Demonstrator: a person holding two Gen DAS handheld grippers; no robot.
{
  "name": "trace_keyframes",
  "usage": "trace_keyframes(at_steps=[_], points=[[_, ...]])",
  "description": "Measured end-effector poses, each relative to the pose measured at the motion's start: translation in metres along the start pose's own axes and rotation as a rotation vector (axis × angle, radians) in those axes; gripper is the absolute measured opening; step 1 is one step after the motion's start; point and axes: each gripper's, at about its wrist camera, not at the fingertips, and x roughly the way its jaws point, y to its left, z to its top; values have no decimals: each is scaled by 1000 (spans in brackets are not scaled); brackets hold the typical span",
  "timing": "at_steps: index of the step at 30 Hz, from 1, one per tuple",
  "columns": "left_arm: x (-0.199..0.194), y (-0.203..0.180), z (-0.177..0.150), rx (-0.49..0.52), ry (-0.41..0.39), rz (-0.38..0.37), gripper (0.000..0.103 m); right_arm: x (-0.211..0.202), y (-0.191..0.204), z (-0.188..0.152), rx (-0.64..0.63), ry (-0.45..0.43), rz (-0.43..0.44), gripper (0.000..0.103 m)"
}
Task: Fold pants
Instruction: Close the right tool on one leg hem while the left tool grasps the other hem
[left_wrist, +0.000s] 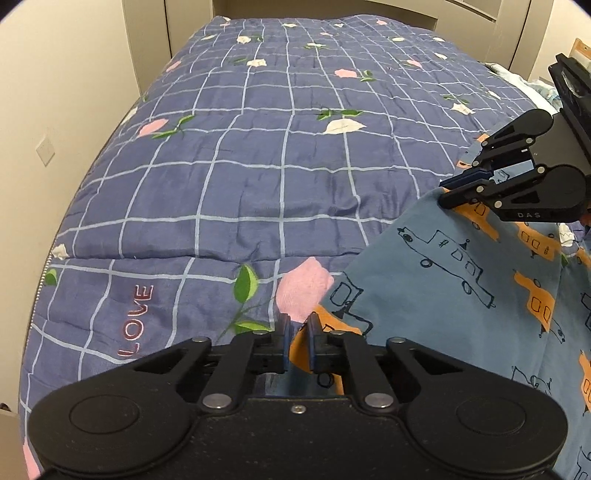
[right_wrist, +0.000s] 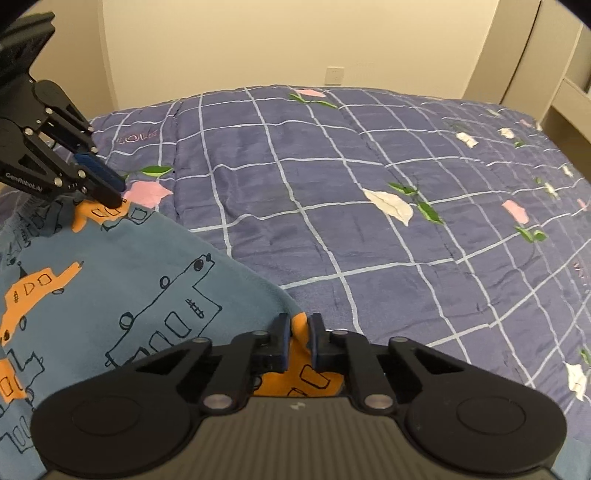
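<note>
Clamped in the left tool is 1 edge of the pants; another edge is pinched by the right tool. Held above the quilt, the fabric could slip out — thin bites — or be laid down creased.

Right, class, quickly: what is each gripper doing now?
Left gripper: closed on the pants.
Right gripper: closed on the pants too.

Left wrist view low over the bed, close, facing along its length toward the cupboards, right wrist view facing across toward the socket wall, each catching the other tool, both sharing quilt and pants.
</note>
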Motion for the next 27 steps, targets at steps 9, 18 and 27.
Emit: trace_keyframes(at_steps=[9,18,27], points=[[-25,11,5,-33,-129,116,0,-13,7,7,9,-68,-97,3],[-6,25,-1,-95,-85,-46,33,0,-3,22,5,-87,-123,3],[5,20,-1,-55,-9,-86,51,8,-2,9,23,-77,-108,3]])
